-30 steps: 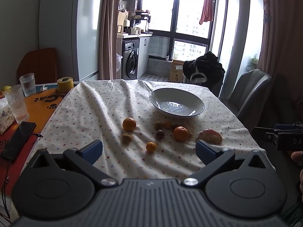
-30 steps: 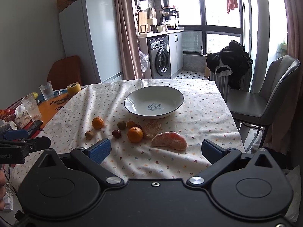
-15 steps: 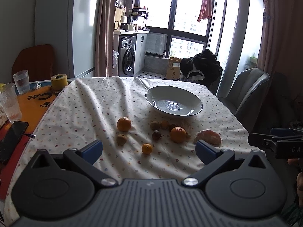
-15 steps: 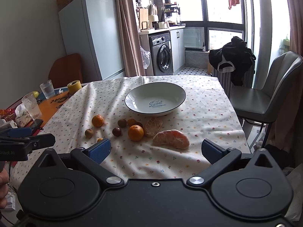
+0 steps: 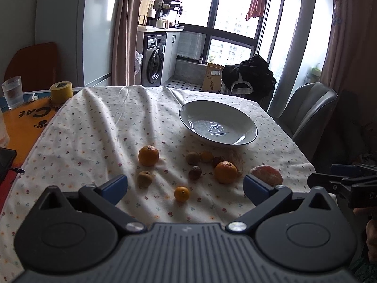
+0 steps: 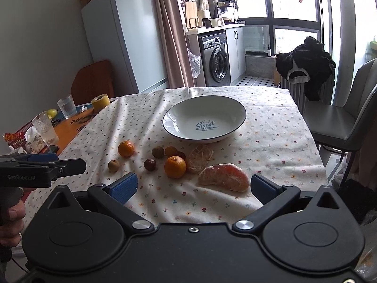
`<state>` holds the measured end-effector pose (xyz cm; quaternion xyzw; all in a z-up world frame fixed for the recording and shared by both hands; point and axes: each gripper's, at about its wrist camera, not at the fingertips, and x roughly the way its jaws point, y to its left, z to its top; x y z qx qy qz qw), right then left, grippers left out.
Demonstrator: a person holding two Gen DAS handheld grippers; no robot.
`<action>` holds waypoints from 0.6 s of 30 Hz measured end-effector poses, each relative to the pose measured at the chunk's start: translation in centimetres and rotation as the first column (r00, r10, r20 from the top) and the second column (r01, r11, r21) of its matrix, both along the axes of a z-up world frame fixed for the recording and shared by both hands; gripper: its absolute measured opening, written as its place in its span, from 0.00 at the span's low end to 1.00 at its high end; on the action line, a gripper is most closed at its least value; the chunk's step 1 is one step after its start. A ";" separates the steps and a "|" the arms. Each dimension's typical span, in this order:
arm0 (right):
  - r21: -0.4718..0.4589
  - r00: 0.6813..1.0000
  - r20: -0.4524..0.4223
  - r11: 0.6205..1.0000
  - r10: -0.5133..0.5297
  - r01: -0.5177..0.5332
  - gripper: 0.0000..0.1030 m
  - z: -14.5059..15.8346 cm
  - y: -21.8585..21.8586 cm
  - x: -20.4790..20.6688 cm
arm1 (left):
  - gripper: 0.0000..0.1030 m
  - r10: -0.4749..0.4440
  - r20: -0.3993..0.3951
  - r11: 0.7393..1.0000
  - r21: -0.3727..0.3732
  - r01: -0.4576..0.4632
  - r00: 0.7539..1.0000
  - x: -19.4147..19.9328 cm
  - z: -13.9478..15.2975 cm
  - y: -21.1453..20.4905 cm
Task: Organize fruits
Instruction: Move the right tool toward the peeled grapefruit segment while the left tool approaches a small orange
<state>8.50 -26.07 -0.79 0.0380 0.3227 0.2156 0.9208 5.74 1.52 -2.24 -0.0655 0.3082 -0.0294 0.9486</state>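
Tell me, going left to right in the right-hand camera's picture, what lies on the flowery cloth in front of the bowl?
Small brown fruit → mandarin → dark fruit → bigger mandarin → peeled citrus segment.

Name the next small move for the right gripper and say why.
Probably ease the right gripper forward and down over the peeled citrus piece. The gripper is open and holds nothing, that piece lies nearest in front of it, and the bowl beyond holds no fruit yet.

Left wrist view: peeled citrus piece (image 5: 267, 175) partly hidden behind the gripper's blue finger pad (image 5: 254, 188); phone (image 5: 6, 162) cut by left edge. Right wrist view: smallest orange hidden behind the pad (image 6: 124, 187); bowl lettering's lower line (image 6: 205, 127) too small to read.
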 end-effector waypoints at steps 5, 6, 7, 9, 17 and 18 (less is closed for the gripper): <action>0.019 0.999 -0.035 1.000 0.015 -0.014 1.00 -1.3 0.2 1.6 | 1.00 -0.021 -0.017 1.000 -0.002 0.021 1.000 1.5 -1.1 0.0; 0.021 0.999 -0.043 1.000 0.016 -0.015 1.00 -1.5 0.2 1.8 | 0.99 -0.029 -0.024 1.000 -0.007 0.029 0.999 1.8 -1.4 0.0; 0.023 0.999 -0.049 1.000 0.017 -0.016 1.00 -1.8 0.2 2.1 | 0.98 -0.037 -0.030 0.999 -0.012 0.037 0.999 2.1 -1.6 0.0; 0.021 0.998 -0.060 1.000 0.014 -0.013 1.00 -2.3 0.3 2.7 | 0.98 -0.049 -0.048 0.999 -0.022 0.048 0.998 2.6 -2.2 -0.1; 0.007 0.994 -0.112 1.000 -0.002 0.003 1.00 -4.3 0.5 4.6 | 0.89 -0.060 -0.086 0.997 -0.062 0.055 0.995 4.4 -4.2 0.3; 0.007 0.993 -0.114 1.000 -0.007 0.008 1.00 -4.6 0.5 4.8 | 0.86 -0.060 -0.095 0.996 -0.064 0.054 0.994 4.6 -4.4 0.3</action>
